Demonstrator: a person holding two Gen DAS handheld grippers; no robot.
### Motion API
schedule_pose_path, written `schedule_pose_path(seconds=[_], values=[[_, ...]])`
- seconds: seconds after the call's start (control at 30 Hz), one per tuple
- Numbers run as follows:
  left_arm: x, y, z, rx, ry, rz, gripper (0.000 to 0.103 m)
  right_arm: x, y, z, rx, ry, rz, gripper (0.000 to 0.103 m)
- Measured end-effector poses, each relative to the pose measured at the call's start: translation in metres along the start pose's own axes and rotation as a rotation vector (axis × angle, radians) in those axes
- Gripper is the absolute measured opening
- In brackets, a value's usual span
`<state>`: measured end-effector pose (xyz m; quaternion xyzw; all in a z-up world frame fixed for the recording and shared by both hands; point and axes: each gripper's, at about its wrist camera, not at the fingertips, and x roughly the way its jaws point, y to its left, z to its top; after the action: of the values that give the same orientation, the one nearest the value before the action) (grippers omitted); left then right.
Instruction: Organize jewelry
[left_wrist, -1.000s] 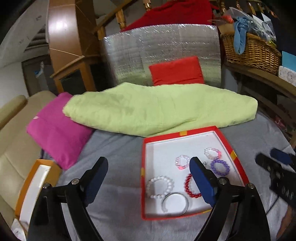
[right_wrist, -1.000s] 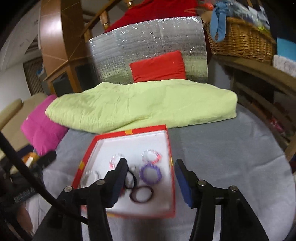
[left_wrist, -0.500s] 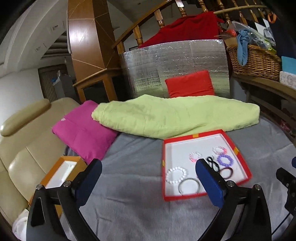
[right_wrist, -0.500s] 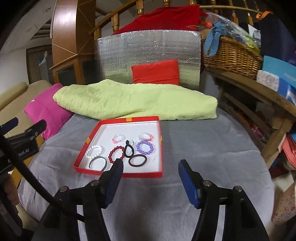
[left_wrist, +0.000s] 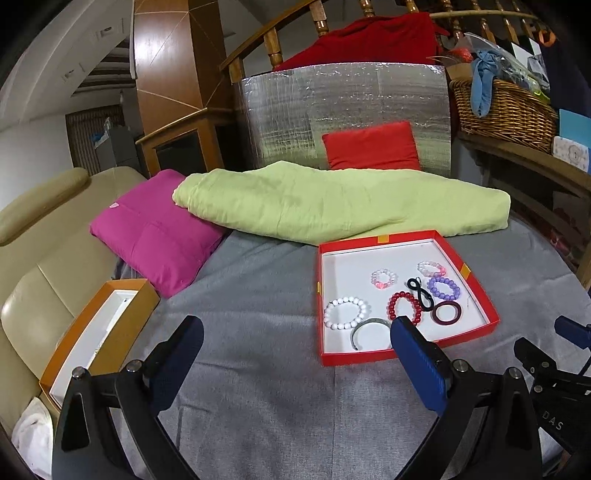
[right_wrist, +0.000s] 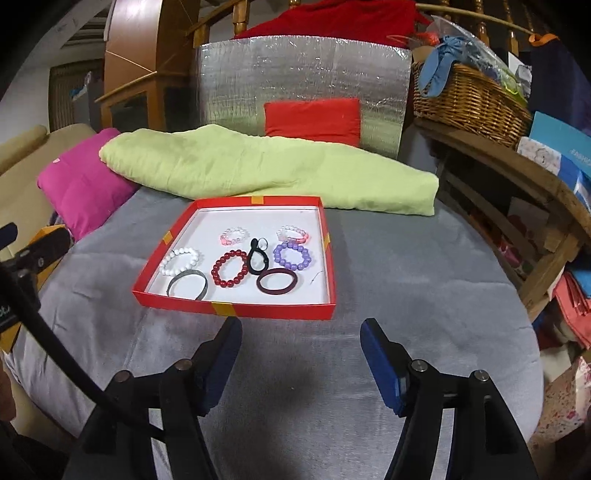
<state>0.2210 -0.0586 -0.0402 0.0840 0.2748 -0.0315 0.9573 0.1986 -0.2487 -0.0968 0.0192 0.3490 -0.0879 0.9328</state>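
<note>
Inside the red tray (right_wrist: 325, 236) eight pieces lie sorted, the bangle (right_wrist: 277, 281) at five o'clock; both grippers, left (left_wrist: 291, 363) and right (right_wrist: 301, 363), gape empty, the right's jaws just widening, so little seems left.

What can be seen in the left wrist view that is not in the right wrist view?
Only the left view shows the inside of the orange box beside the pink cushion, and the open left gripper. Only the right view shows the open right gripper and the whole near wall of the red tray. Both show the tray's bracelets, such as the purple one, and the green blanket.
</note>
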Motion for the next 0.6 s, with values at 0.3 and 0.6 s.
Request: schedule_pose_path(seconds=[0.3, 0.6], values=[[0.007, 0.008, -0.003, -0.032, 0.012, 0.007, 0.101, 0.004, -0.002, -0.001, 0.024, -0.003, -0.001, 0.07], [0.016, 0.004, -0.006, -0.025, 0.033, 0.007, 0.101, 0.003, -0.002, 0.001, 0.035, -0.007, 0.02, 0.07]])
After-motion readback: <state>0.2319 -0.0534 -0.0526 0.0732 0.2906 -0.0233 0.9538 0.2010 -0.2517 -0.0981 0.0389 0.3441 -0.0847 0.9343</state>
